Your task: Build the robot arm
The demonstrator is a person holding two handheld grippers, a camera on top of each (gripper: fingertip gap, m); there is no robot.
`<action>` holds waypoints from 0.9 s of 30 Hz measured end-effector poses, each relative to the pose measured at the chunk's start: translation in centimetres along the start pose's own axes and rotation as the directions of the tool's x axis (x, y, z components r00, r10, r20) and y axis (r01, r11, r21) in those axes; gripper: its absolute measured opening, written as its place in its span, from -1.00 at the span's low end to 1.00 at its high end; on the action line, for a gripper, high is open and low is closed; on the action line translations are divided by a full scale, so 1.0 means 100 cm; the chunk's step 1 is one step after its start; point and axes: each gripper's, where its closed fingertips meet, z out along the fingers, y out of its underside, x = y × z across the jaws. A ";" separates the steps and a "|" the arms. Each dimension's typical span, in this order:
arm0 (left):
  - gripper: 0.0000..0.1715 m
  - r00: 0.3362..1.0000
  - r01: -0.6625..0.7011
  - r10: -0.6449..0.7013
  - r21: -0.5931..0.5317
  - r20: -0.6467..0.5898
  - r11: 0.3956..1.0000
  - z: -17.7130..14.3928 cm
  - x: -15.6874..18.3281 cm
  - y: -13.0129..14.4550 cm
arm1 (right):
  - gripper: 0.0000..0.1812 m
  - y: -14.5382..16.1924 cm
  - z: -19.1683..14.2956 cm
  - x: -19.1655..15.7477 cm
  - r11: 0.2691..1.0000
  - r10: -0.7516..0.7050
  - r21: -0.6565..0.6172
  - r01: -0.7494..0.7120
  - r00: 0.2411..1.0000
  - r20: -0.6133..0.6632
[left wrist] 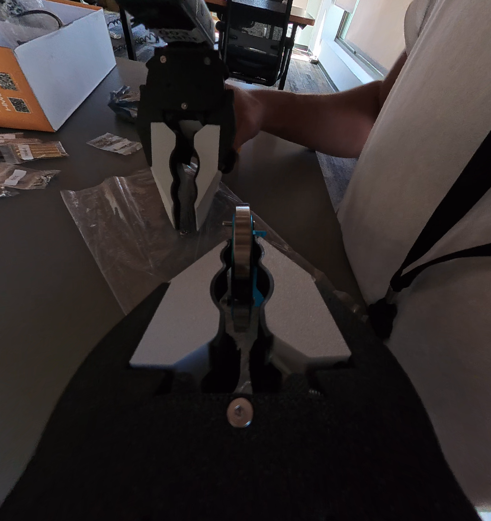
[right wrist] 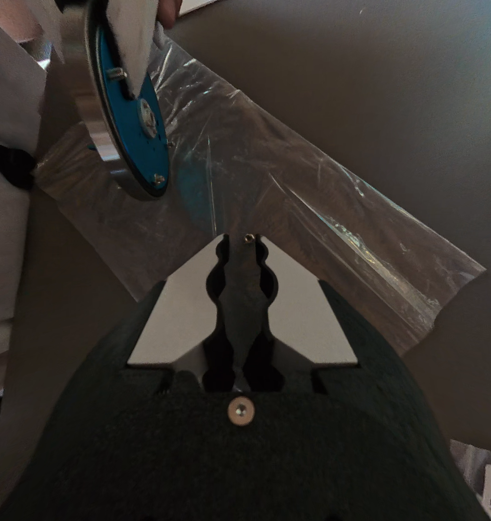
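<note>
My left gripper [left wrist: 242,242] is shut on a round metal disc [left wrist: 240,253] with a silver rim and a blue face, held edge-on above a clear plastic bag [left wrist: 126,225]. The disc also shows in the right wrist view [right wrist: 131,124], upper left, with small screws on its blue face. My right gripper [right wrist: 244,236] points down at the clear plastic bag [right wrist: 295,197], its jaws only narrowly apart. A small brass screw [right wrist: 248,238] sits between the tips; I cannot tell whether it is pinched. The right gripper [left wrist: 188,225] faces my left one, just beyond the disc.
An orange and white cardboard box [left wrist: 50,70] stands at the far left of the dark table [left wrist: 27,282]. Several small packets of parts [left wrist: 27,158] lie beside it. A person's forearm [left wrist: 309,118] and light shirt [left wrist: 421,197] fill the right side. A black chair [left wrist: 255,42] stands beyond the table. Some 11 centimeters of space lies between my two pairs of fingers.
</note>
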 end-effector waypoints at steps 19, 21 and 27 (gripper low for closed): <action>-0.84 0.999 0.005 -0.006 0.021 0.045 1.000 -0.002 0.004 0.002 | -0.81 -0.088 -0.003 -0.069 0.829 0.094 0.547 -0.120 0.993 0.076; -0.85 0.998 -0.008 0.007 0.016 0.063 1.000 -0.002 0.002 0.001 | -0.81 -0.089 -0.003 -0.067 0.826 0.109 0.546 -0.137 0.991 0.083; -0.84 0.998 -0.007 0.006 0.015 0.070 1.000 -0.002 0.003 0.002 | -0.81 -0.088 -0.002 -0.069 0.842 0.068 0.536 -0.061 0.998 0.007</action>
